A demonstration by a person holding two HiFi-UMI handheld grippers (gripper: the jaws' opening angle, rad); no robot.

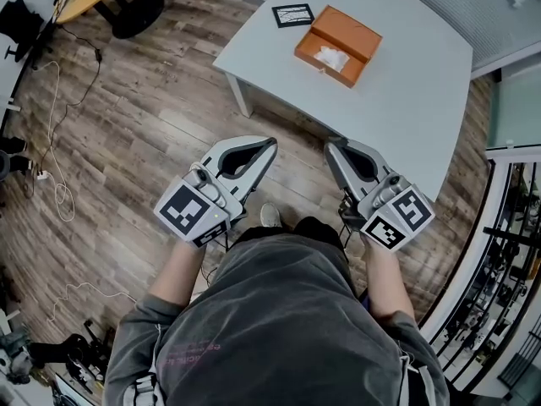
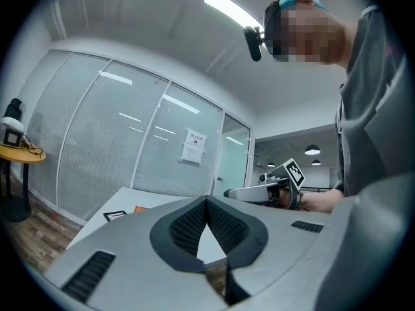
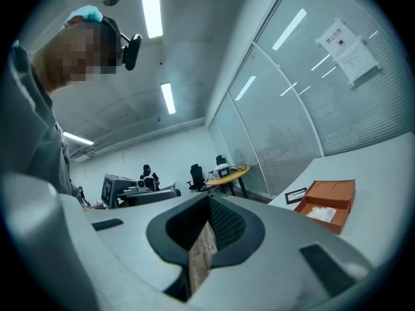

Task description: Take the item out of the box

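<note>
You see a bright orange open cardboard box holding a white crumpled item, a black-bordered white patterned card just beside that box, both on a pale grey tabletop, with streaky brown wood-plank flooring around it.

Grey tee; grey hand-held grippers, b/w markers.

box: orange, lid open, on white table | item: white, inside box
</note>
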